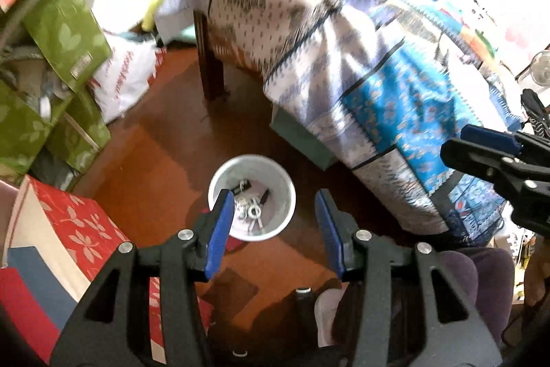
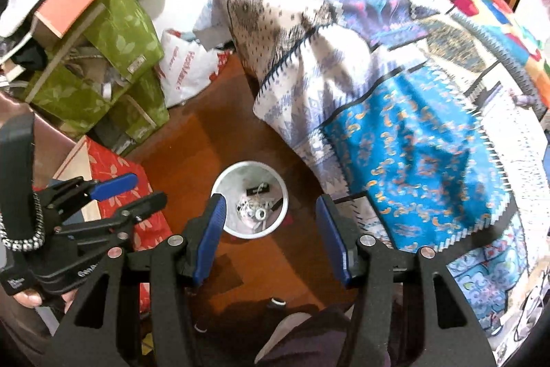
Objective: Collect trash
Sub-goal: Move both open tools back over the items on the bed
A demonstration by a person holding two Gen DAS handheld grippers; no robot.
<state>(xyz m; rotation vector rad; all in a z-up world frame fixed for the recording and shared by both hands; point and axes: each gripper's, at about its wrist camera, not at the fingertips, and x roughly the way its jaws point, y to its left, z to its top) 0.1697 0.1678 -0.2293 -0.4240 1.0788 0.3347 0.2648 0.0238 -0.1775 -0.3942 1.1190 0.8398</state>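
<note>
A white round bin (image 1: 285, 191) stands on the brown floor below both grippers; it also shows in the right wrist view (image 2: 280, 191). Inside lie small bits of trash (image 1: 249, 207): white crumpled pieces, a ring-shaped piece and dark items (image 2: 257, 190). My left gripper (image 1: 273, 226) is open and empty, held above the bin. My right gripper (image 2: 270, 229) is open and empty, also above the bin. The right gripper shows at the right edge of the left wrist view (image 1: 481, 147); the left gripper shows at the left of the right wrist view (image 2: 123, 191).
A bed with a blue and white patchwork cover (image 1: 395, 74) fills the right side. Green leaf-print boxes (image 1: 62, 33) and a red flower-print box (image 1: 79, 226) are stacked on the left. A white plastic bag (image 1: 127, 81) lies behind them. A dark wooden leg (image 1: 211, 71) stands behind the bin.
</note>
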